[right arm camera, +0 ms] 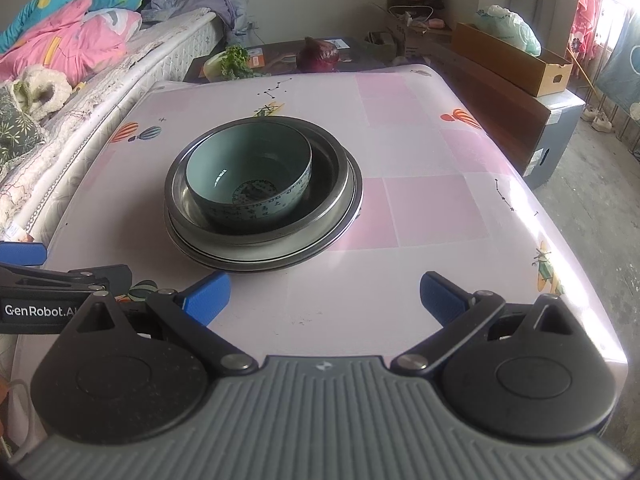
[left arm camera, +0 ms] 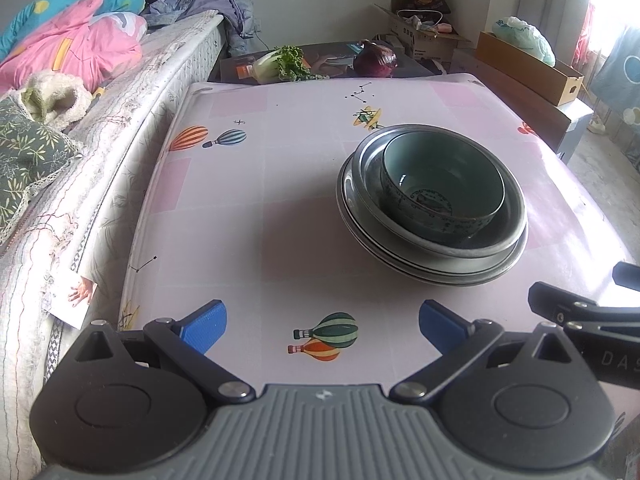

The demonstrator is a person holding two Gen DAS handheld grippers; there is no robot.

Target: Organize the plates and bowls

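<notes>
Left gripper [left arm camera: 322,322] is spread wide, blue pads [left arm camera: 204,326] well apart, nothing between them, just hanging above the pink balloon-print tablecloth [left arm camera: 248,208] at the near edge of the table. The stack sits ahead of it and a bit to the right: a teal ceramic bowl [left arm camera: 442,188] nested in a steel bowl [left arm camera: 516,216], which rests on a couple of steel plates [left arm camera: 400,264]. No contact with either tool. Right gripper [right arm camera: 324,298] is the same deal, jaws fully apart and empty, hovering over bare cloth with the stack ahead and slightly left. Each camera catches a cropped bit of the other tool at the frame edge. Hard to say exactly how many plates are under there, only the rims show, and the teal bowl hides most of the steel bowl's inside. Past the table's far edge there's a leafy cabbage [left arm camera: 280,65] and a red cabbage [left arm camera: 375,58] on a dark surface, partly cut off by the table. Bed with pink bedding [left arm camera: 76,46] runs along the left.
</notes>
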